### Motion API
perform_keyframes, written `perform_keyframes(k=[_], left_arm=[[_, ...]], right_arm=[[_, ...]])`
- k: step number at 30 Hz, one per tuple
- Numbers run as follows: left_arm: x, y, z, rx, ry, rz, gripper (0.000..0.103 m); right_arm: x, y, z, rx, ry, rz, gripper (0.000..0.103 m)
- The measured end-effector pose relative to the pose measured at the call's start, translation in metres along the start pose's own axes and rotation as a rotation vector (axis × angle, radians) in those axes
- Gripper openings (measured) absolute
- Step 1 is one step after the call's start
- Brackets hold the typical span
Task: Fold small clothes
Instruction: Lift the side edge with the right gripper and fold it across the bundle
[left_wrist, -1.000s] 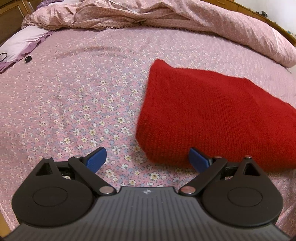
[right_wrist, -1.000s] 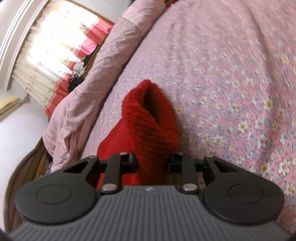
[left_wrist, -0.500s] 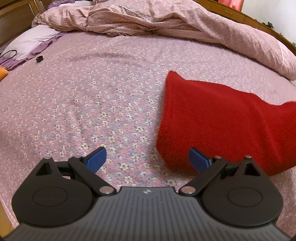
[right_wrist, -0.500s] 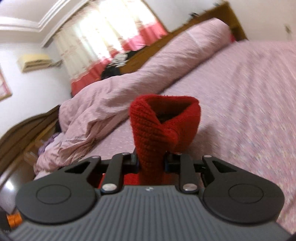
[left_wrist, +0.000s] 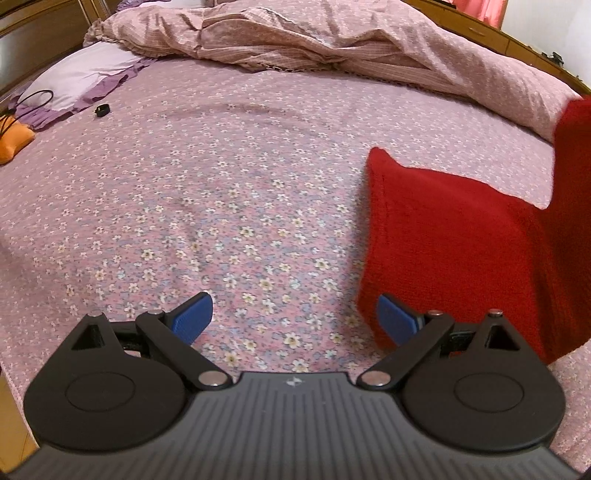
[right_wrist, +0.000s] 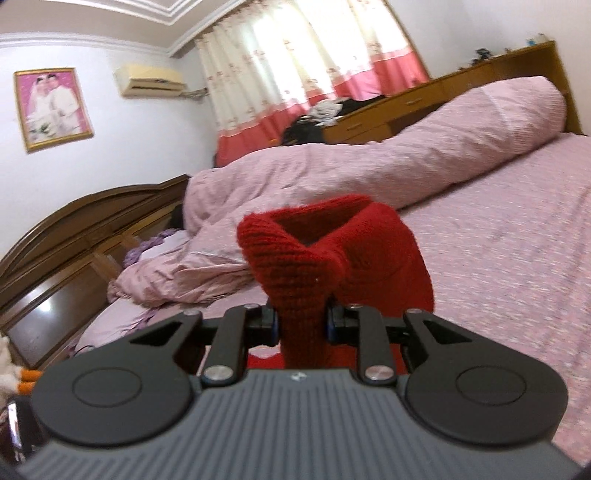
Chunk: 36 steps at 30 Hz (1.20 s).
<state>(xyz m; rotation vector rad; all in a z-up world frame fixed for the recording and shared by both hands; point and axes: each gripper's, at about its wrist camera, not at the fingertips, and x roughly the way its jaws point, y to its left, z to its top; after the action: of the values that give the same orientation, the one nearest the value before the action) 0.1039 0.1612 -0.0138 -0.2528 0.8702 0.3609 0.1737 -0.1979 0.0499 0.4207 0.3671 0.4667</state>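
Observation:
A red knitted garment lies on the flowered pink bedsheet at the right of the left wrist view, its far right part lifted up off the bed. My left gripper hovers open over the sheet, its right blue pad at the garment's near corner, nothing between the pads. In the right wrist view my right gripper is shut on a bunched end of the red knitted garment, which stands up above the jaws, well above the bed.
A rumpled pink duvet lies along the far side of the bed. A lilac pillow, a black cable, a small black object and an orange item sit at the left. Wooden headboard and curtains stand behind.
My right gripper rose and rolled toward level, lifting the garment's end off the bed. In the left wrist view the garment slid right and its right part came up.

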Motion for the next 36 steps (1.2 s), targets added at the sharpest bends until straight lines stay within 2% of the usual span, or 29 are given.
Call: perform_keyframes(k=[8,15,20,23,27,30,33,36], left_arm=[[0.004,0.011,-0.001,-0.018,0.007,0.017,0.098],[0.006,0.022,-0.004,-0.039,0.014,0.024,0.098],[0.009,0.031,-0.005,-0.063,0.020,0.028,0.098],[0.010,0.036,-0.005,-0.074,0.018,0.029,0.098],[0.008,0.041,-0.005,-0.087,0.014,0.030,0.098],[0.008,0.046,-0.005,-0.098,0.013,0.035,0.098],[0.007,0.052,-0.006,-0.110,0.015,0.042,0.098],[0.006,0.059,-0.007,-0.122,0.014,0.050,0.098]], right_arm=[[0.022,0.037,-0.015,-0.063,0.051,0.077,0.025],[0.053,0.063,-0.058,-0.153,0.231,0.136,0.025],[0.058,0.071,-0.080,-0.213,0.302,0.144,0.025],[0.060,0.074,-0.077,-0.193,0.296,0.140,0.025],[0.062,0.082,-0.062,-0.162,0.246,0.145,0.025],[0.062,0.093,-0.057,-0.159,0.219,0.172,0.025],[0.067,0.106,-0.064,-0.193,0.242,0.211,0.025],[0.077,0.115,-0.087,-0.233,0.314,0.208,0.025]])
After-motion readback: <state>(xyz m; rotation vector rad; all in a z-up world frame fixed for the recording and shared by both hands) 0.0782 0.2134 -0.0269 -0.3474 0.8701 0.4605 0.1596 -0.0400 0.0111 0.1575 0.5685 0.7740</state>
